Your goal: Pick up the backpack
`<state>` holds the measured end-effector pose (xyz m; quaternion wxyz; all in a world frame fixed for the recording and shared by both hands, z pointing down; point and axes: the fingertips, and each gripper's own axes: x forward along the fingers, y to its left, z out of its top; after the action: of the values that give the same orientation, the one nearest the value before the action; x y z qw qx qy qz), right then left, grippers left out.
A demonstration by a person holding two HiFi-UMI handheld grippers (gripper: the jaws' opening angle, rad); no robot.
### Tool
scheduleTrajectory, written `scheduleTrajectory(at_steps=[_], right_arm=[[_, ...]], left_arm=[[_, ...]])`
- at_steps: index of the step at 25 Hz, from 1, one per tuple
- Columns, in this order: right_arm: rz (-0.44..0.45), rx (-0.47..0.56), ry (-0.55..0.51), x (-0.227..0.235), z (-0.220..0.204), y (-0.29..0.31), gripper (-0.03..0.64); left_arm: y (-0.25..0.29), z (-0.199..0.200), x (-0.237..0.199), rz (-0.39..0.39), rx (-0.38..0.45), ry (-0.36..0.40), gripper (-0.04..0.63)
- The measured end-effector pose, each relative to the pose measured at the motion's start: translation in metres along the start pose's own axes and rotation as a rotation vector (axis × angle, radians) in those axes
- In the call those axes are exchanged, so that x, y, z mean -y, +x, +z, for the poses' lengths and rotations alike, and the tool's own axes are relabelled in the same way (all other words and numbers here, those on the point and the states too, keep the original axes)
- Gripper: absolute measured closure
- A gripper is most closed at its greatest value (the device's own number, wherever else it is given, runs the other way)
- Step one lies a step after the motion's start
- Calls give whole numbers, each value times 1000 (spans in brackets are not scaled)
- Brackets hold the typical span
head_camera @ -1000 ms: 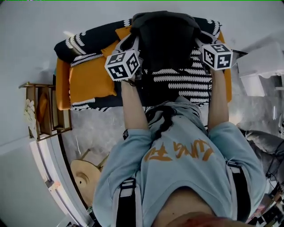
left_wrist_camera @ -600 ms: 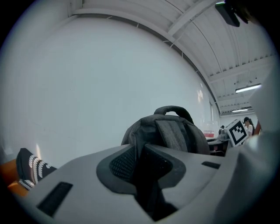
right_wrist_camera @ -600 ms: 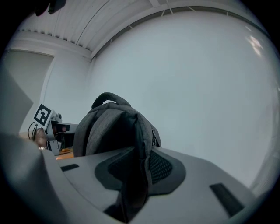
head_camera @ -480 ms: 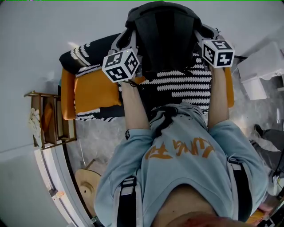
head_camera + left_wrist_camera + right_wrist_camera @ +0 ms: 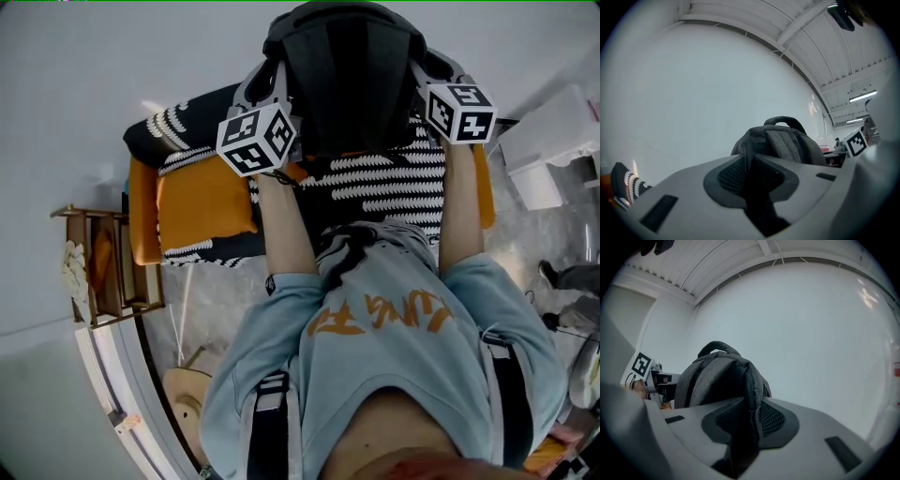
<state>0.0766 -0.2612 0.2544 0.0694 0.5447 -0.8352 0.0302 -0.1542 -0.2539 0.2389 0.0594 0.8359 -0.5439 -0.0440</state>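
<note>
**Backpack comes up off the bed, held by both claws**

Compared with a second ago, the grey backpack (image 5: 349, 84) sits higher and nearer my head camera, and it now covers more of the black-and-white patterned blanket (image 5: 394, 178) it was resting on. Both arms have risen together, and the lift has slowed over the last half second.

The left claw (image 5: 751, 176) is narrow, its pads pinching a fold of dark fabric on the pack's left side. The right claw (image 5: 751, 425) is narrow too, clamped on a grey seam on the pack's right side. Both gripper views show the pack upright between the claws against the bare white wall (image 5: 84, 84), with its carry handle (image 5: 785, 123) on top.

I judge the pick-up nearly done. I cannot see the bottom of the pack, so I cannot say it has fully cleared the blanket. The grips are only on thin fabric, so I would watch for slipping.

The bed (image 5: 141, 211) has an orange cover, with an orange cushion (image 5: 202, 202) lying to the left of the pack. A wooden rack (image 5: 103, 262) stands just beside the bed on a pale marbled floor (image 5: 211, 281). A round wooden stool (image 5: 187, 398) stands near my left side, and a white box (image 5: 553, 141) stands at the right.
</note>
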Motion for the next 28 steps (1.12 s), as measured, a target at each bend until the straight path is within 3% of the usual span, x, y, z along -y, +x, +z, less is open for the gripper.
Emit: scheduleTrajectory(at_steps=[28], right_arm=[[-44, 11, 8, 1, 2, 4, 509]], left_arm=[[4, -4, -3, 9, 8, -22, 517]])
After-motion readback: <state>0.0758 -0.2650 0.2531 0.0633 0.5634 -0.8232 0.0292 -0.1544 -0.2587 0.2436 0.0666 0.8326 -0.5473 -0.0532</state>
